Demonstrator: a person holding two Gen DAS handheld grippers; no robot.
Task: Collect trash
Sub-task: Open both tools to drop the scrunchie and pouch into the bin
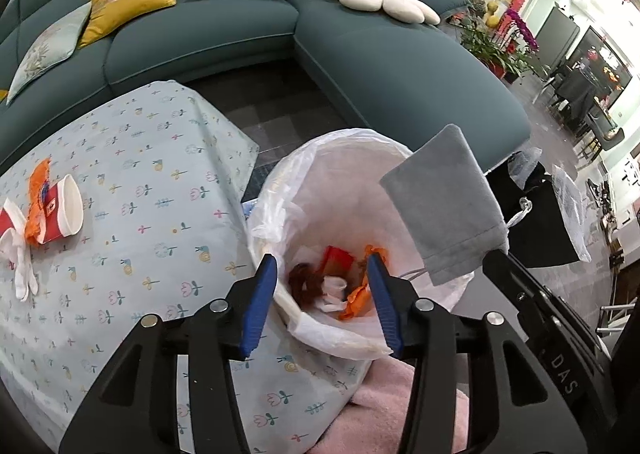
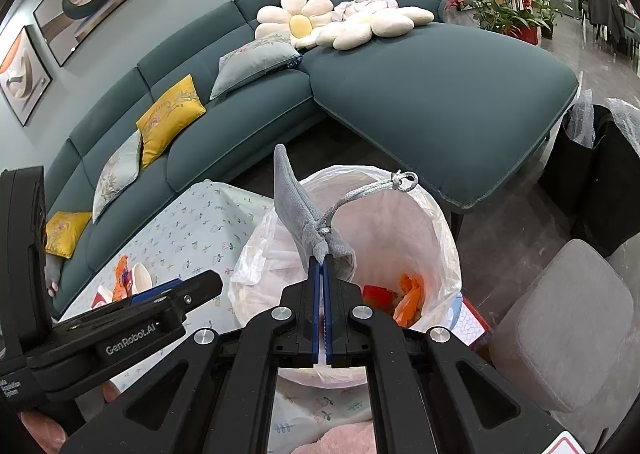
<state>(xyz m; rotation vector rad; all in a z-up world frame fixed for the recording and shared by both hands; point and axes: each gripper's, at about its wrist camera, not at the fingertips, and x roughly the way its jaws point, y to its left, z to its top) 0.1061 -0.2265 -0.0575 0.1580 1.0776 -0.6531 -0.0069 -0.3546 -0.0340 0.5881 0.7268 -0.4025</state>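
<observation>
Teal sectional sofa (image 2: 420, 94) fills the living room behind the work, daisy cushions (image 2: 304, 24) along its back and a floral tablecloth (image 1: 120, 182) spread before it. We see a white-lined trash bin (image 1: 352, 190) standing just beside the cloth's edge, at about 3 o'clock from the table. Orange wrappers (image 1: 356, 296), a red scrap and a dark clump lie at the bottom of the bin. Our left gripper (image 1: 322, 294) hangs over the bin's near rim with its blue pads (image 1: 260, 294) parted and nothing between them. Our right gripper (image 2: 322, 266) is clamped tight on the drawstring end of a grey cloth pouch (image 2: 296, 210) — the pouch stands up over the bin's mouth, its cord (image 2: 372, 186) looping toward 1 o'clock. From the left camera the pouch shows at 2 o'clock from the open pads, above the liner's far rim. More litter is on the table at 9 o'clock — a tipped red paper cup (image 1: 64, 210), an orange wrapper and a white glove (image 1: 20, 258).
</observation>
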